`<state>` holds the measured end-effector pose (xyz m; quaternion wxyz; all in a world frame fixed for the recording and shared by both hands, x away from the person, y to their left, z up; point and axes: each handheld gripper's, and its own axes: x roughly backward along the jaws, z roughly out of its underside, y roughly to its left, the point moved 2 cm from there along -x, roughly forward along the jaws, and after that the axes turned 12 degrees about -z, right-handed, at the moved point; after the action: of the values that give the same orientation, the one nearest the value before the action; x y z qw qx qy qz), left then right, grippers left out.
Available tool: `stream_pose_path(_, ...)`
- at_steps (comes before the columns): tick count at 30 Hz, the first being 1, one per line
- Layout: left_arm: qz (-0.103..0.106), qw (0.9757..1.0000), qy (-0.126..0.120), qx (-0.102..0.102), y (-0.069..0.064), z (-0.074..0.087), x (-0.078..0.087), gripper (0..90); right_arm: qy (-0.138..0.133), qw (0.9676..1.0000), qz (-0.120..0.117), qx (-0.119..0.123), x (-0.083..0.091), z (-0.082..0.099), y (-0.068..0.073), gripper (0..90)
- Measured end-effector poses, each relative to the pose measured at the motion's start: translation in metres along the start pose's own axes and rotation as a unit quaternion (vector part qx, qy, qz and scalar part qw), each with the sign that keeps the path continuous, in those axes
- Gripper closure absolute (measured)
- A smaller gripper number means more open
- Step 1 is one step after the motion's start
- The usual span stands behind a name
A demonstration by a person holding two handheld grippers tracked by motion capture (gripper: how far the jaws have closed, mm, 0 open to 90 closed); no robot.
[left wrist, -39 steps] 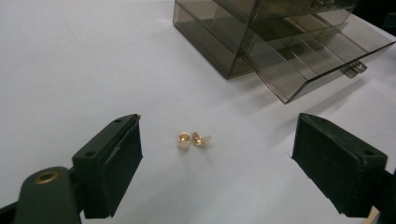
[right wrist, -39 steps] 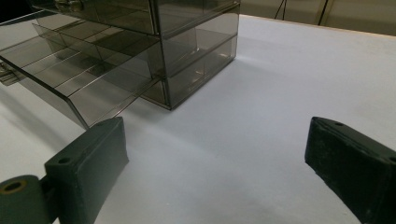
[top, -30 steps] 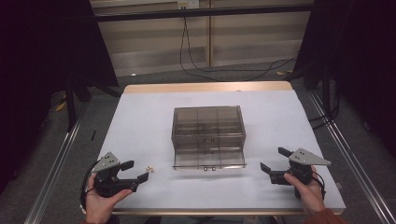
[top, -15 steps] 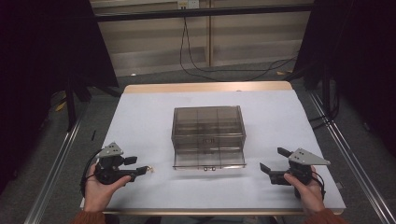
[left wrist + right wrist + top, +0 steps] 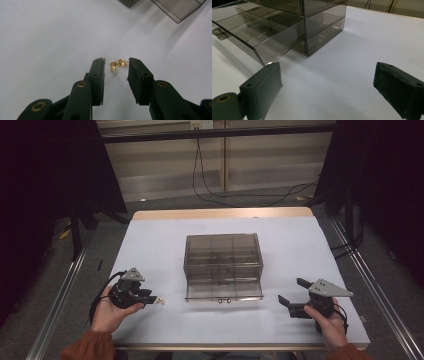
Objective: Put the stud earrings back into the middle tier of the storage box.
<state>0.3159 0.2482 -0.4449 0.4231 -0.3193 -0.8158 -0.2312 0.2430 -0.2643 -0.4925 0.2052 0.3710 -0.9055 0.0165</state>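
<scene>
Jaws of the left gripper (image 5: 116,68) stand a little apart, flanking two small gold pieces (image 5: 117,65) that lie on the white table (image 5: 150,245) right at the tips. The pieces sit side by side across the gap, one near each jaw, neither clearly gripped; their own pointing is too small to tell. Seen from above, they lie just left of the smoky plastic drawer box (image 5: 223,265), off its pulled-out lower drawer (image 5: 254,37). The right gripper (image 5: 294,301) is spread wide and empty, just right of that drawer's front, which runs lengthwise across the table.
</scene>
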Motion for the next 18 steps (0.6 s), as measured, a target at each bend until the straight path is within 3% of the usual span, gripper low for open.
stream_pose_path(3, 0.006, 0.9997, 0.019, -0.012, 0.002, 0.000, -0.006, 69.2, 0.000, 1.0000, -0.001, 0.000, 0.000, 0.000, 0.000, 7.2)
stream_pose_path(8, 0.013, 0.9994, 0.030, -0.008, 0.007, -0.003, -0.013, 71.6, 0.002, 1.0000, 0.001, -0.005, 0.000, 0.000, 0.000, 6.7)
stream_pose_path(11, 0.020, 0.9988, 0.043, -0.013, 0.004, -0.004, -0.019, 72.1, 0.002, 1.0000, -0.001, -0.005, 0.000, 0.000, 0.000, 6.8)
stream_pose_path(12, 0.022, 0.9981, 0.052, -0.024, 0.004, -0.004, -0.020, 72.1, 0.003, 1.0000, -0.001, -0.004, 0.000, 0.000, 0.000, 6.8)
stream_pose_path(16, 0.016, 0.9975, 0.064, -0.025, 0.002, -0.005, -0.027, 70.6, 0.003, 1.0000, -0.001, -0.007, 0.000, 0.000, -0.001, 6.4)
stream_pose_path(18, 0.023, 0.9972, 0.067, -0.025, 0.002, -0.006, -0.029, 70.4, 0.002, 1.0000, -0.002, -0.008, 0.000, 0.000, -0.001, 6.4)
